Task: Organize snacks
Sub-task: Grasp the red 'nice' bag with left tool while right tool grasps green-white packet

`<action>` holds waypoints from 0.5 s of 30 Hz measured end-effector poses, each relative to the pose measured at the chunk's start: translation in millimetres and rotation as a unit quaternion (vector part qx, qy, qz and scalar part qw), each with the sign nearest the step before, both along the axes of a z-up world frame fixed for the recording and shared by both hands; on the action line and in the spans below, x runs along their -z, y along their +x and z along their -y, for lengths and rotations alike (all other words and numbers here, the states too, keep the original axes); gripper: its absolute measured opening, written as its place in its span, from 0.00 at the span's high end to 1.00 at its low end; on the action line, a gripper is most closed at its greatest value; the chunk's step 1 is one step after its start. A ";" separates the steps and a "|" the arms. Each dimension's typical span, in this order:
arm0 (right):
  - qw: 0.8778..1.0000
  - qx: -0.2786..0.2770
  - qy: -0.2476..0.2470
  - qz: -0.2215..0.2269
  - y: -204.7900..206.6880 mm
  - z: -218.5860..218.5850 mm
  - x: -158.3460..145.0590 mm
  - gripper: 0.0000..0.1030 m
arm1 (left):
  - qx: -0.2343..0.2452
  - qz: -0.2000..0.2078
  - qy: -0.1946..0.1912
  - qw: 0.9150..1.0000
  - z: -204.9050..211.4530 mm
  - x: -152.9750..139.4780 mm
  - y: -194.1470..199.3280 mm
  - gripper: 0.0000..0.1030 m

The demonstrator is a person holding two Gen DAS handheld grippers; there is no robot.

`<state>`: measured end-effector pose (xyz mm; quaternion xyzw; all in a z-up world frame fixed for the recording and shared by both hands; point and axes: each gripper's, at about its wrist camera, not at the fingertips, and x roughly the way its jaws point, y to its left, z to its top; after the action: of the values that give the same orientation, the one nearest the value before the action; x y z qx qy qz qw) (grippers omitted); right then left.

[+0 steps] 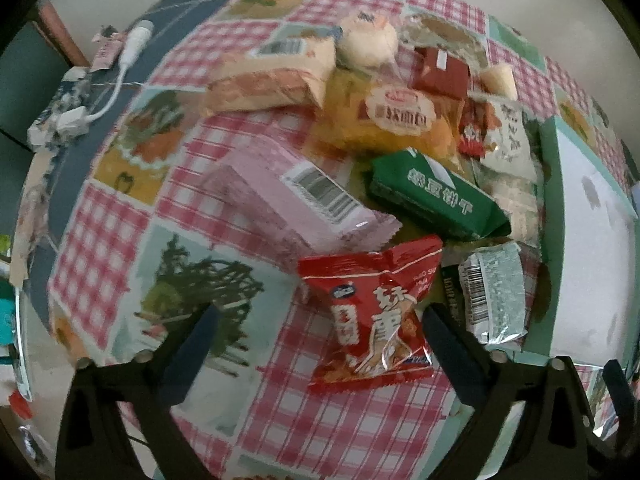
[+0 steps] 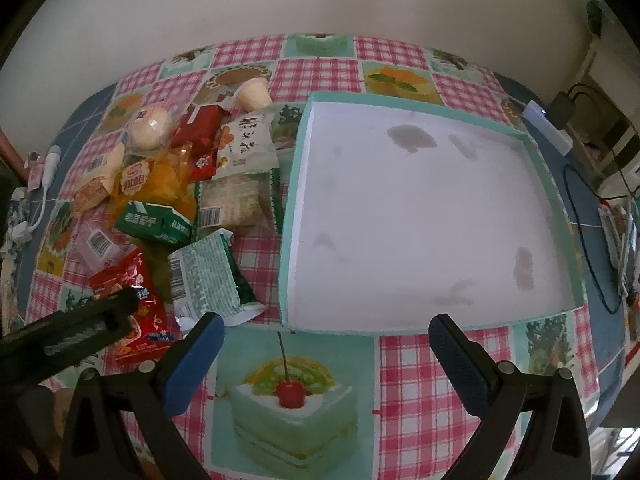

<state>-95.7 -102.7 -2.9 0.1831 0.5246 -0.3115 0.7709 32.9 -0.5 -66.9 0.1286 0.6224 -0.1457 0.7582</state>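
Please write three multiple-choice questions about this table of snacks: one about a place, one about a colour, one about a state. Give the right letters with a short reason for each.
1. Where does the pile of snacks lie in the right wrist view?
A. inside the box
B. on the cloth, left of the box
C. on the cloth, right of the box

2. What colour is the rim of the box?
A. teal green
B. red
C. black

3. How do the left gripper's jaws stand?
A. shut on a green packet
B. apart, a red packet between them
C. shut on nothing

Answers:
1 B: the snacks, such as the green packet, lie left of the box, whose floor holds no snack.
2 A: its walls are teal green around a white floor.
3 B: the left gripper has its fingers spread, with the red packet between them; no pad presses on it.
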 end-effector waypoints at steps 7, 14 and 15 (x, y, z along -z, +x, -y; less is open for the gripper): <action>1.000 -0.020 0.001 -0.007 12.5 -2.1 7.2 0.00 | -0.024 -0.034 -0.018 0.999 -22.3 8.1 -0.8 0.37; 0.998 -0.056 0.007 -0.001 30.1 -12.7 16.4 0.00 | -0.075 -0.039 -0.005 0.996 -57.3 3.5 6.5 0.41; 0.998 -0.061 0.009 0.002 33.0 -14.8 17.0 0.00 | -0.079 -0.037 -0.004 0.996 -62.1 2.3 7.8 0.41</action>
<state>-62.7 -87.9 -19.9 0.1581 0.5360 -0.2587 0.7879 40.7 61.6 -69.2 0.0708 0.6575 -0.0923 0.7444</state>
